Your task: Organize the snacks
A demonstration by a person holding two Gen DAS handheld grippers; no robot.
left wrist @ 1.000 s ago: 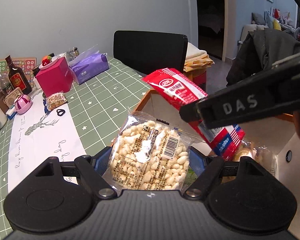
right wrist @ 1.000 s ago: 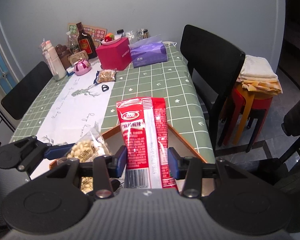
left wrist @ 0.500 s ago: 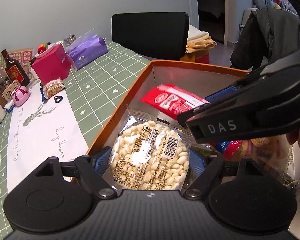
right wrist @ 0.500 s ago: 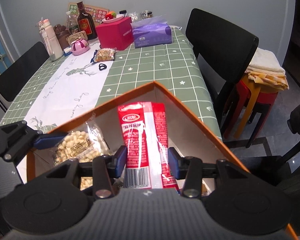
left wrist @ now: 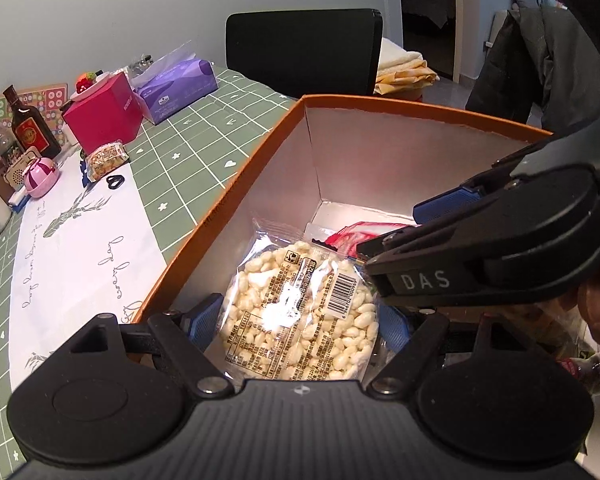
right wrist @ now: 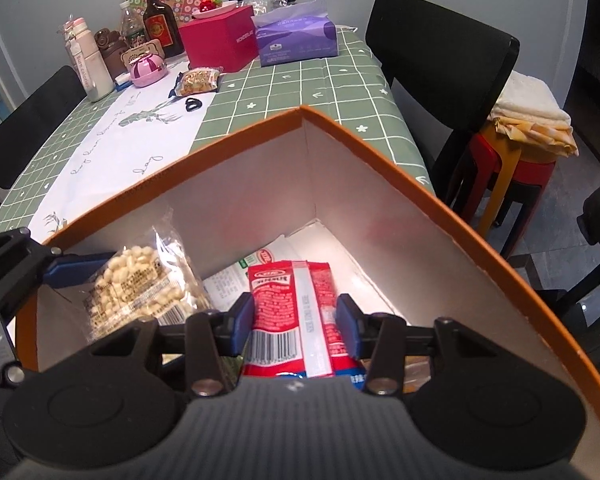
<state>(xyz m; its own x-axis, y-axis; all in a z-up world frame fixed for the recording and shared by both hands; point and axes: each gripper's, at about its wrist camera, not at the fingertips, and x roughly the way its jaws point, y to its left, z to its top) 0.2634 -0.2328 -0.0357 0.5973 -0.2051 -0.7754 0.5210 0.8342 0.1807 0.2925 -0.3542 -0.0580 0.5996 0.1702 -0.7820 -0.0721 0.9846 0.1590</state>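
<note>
Reaching into orange-rimmed cardboard box [right wrist: 380,148] with both tools. Left gripper [left wrist: 300,320] clamped on clear bag of pale puffed snacks [left wrist: 300,312], blue pads pressing both sides, bag low inside box near its left wall. Right gripper [right wrist: 296,320] around red snack packet [right wrist: 292,312]; jaws opening, packet between them, left pad against it, right pad just beside it. White packet [right wrist: 240,276] lying flat on box floor under red one. On green checked tablecloth [right wrist: 300,80] beyond: small nut packet [right wrist: 198,80], pink box [right wrist: 224,42], purple tissue pack [right wrist: 298,38], well apart from box.
</note>
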